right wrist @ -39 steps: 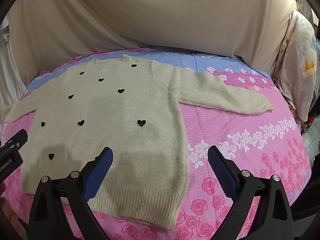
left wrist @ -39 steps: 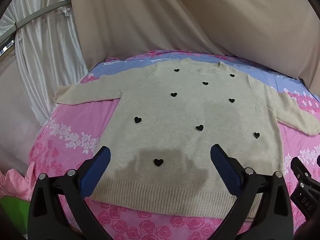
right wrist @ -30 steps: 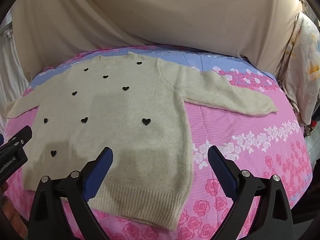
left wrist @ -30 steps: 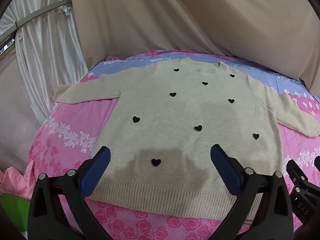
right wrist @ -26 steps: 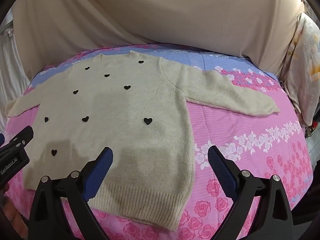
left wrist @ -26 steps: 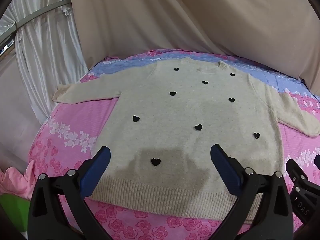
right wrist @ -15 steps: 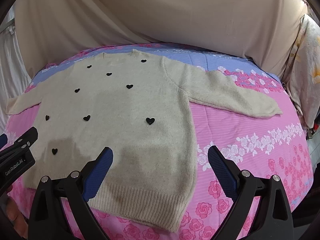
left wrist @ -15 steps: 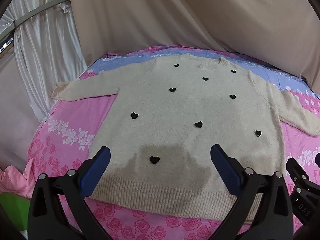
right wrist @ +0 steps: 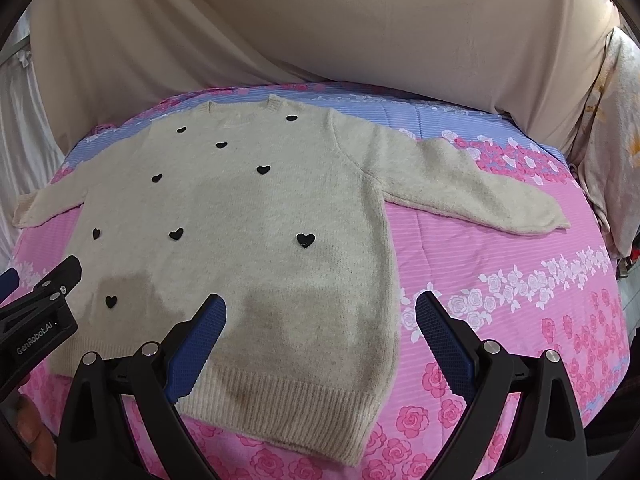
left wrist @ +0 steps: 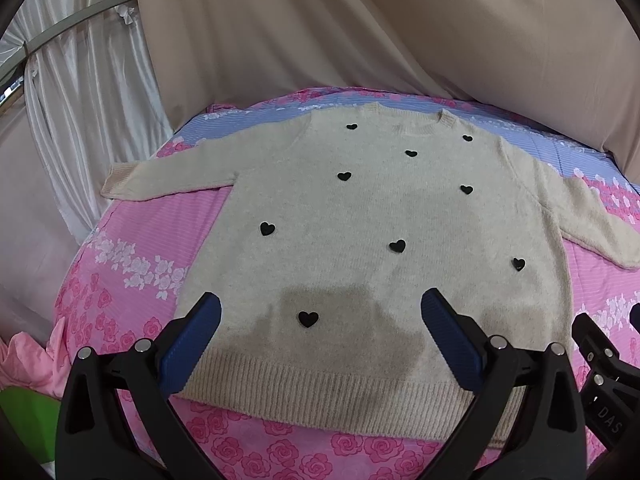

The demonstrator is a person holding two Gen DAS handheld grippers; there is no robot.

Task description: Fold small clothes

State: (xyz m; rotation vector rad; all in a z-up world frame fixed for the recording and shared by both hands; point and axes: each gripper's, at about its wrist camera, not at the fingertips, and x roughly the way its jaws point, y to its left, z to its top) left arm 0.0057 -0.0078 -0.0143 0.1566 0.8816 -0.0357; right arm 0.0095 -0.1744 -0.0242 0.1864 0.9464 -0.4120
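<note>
A cream knit sweater with small black hearts lies flat and face up on the bed, both sleeves spread sideways and the ribbed hem nearest me. My left gripper hovers open above the hem, holding nothing. Over the sweater's lower right side my right gripper is open and empty too. The left sleeve cuff reaches the bed's left edge, and the right sleeve cuff lies on the pink sheet. Each gripper's body shows at the edge of the other's view.
The bed has a pink rose-print sheet with a blue band at the far end. Beige drapes hang behind it, white curtains to the left, and a pale floral cloth at the right. A green object sits low left.
Both grippers have drifted slightly, shifting the sweater a little in each view. Both jaws stay open, and the sweater has not moved on the bed.
</note>
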